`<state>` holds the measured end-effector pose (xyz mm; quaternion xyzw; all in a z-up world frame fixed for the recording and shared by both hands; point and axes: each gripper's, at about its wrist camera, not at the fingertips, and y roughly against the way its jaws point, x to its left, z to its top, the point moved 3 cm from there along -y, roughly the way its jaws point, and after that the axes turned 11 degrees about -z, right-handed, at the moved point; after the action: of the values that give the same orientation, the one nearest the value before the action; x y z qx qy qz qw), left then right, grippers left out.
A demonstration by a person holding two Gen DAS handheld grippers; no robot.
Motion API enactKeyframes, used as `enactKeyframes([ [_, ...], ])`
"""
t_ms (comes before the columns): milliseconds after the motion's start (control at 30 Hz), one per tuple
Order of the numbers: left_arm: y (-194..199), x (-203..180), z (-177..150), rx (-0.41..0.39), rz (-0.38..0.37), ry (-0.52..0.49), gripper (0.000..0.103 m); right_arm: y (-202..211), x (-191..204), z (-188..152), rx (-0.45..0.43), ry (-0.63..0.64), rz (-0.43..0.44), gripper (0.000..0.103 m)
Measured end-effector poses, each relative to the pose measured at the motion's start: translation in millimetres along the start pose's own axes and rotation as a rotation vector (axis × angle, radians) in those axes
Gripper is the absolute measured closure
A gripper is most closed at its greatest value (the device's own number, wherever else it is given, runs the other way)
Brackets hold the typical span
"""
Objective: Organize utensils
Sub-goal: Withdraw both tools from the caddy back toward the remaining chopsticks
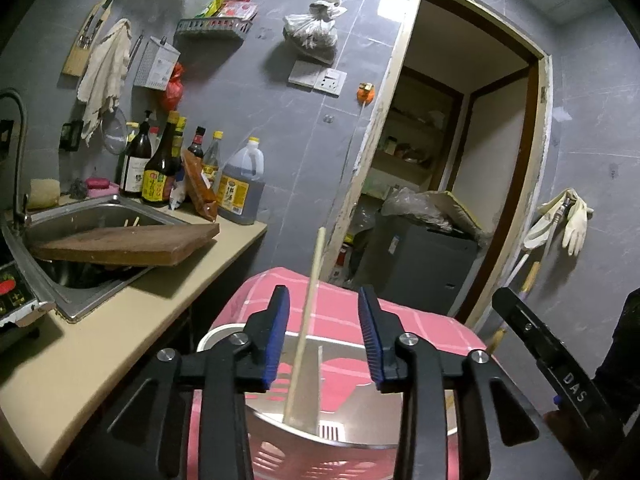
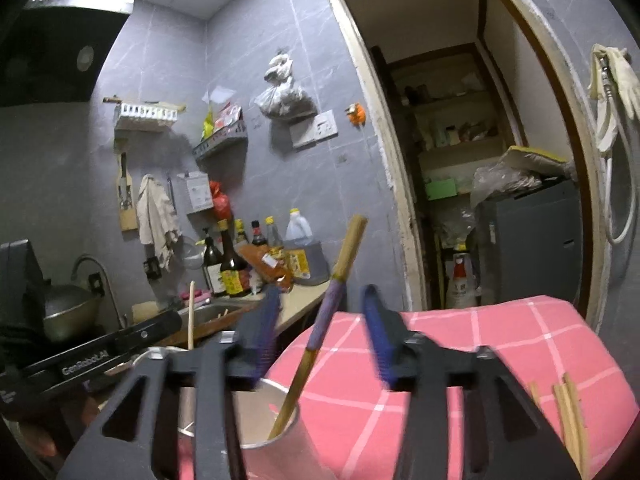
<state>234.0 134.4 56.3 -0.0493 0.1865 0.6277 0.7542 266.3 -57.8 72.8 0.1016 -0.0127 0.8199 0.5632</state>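
Note:
In the left wrist view my left gripper [image 1: 323, 296] is open, its blue pads standing clear on either side of a pale wooden chopstick [image 1: 310, 304]. That chopstick leans upright in a steel utensil holder [image 1: 360, 432] on a pink checked cloth [image 1: 420, 332]. In the right wrist view my right gripper [image 2: 320, 300] is open too. A bamboo chopstick with a purple band [image 2: 350, 248] stands between its pads without touching them, its foot inside the steel holder [image 2: 280, 440]. Several more chopsticks [image 2: 568, 420] lie on the pink cloth [image 2: 500, 340] at the right.
To the left a beige counter [image 1: 120, 320] holds a sink [image 1: 80, 216] with a wooden cutting board [image 1: 128, 244] across it and sauce bottles [image 1: 160, 172] behind. An open doorway [image 1: 460, 160] lies ahead. Rubber gloves [image 1: 568, 220] hang on the right wall.

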Motion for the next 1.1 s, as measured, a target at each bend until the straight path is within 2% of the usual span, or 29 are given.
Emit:
enactKeyframes([
  [200,10,-25,7,-0.032,-0.01,-0.039,0.046,23,-16,18,-0.061,0.009,-0.047,0.024],
  [267,14,-34,9,-0.045,-0.014,-0.055,0.039,32,-22,24,-0.074,0.016,-0.059,0.02],
  [333,18,-45,9,-0.06,-0.016,-0.075,0.026,43,-31,29,-0.084,0.023,-0.075,0.016],
  [433,21,-62,8,-0.076,-0.028,-0.097,0.014,61,-45,36,-0.09,0.034,-0.106,0.001],
  [667,22,-95,-5,-0.059,-0.081,-0.119,0.013,99,-72,41,-0.1,0.071,-0.184,0.0],
  [733,20,-106,-11,-0.048,-0.097,-0.129,0.006,106,-81,41,-0.096,0.074,-0.208,0.0],
  [833,18,-123,-22,-0.038,-0.12,-0.149,0.006,115,-94,39,-0.086,0.095,-0.249,0.0],
  [1000,6,-146,-44,0.016,-0.151,-0.19,0.006,118,-117,28,-0.034,0.136,-0.317,0.0],
  [1100,-6,-157,-62,0.074,-0.154,-0.209,0.006,115,-128,17,0.009,0.154,-0.345,0.0],
])
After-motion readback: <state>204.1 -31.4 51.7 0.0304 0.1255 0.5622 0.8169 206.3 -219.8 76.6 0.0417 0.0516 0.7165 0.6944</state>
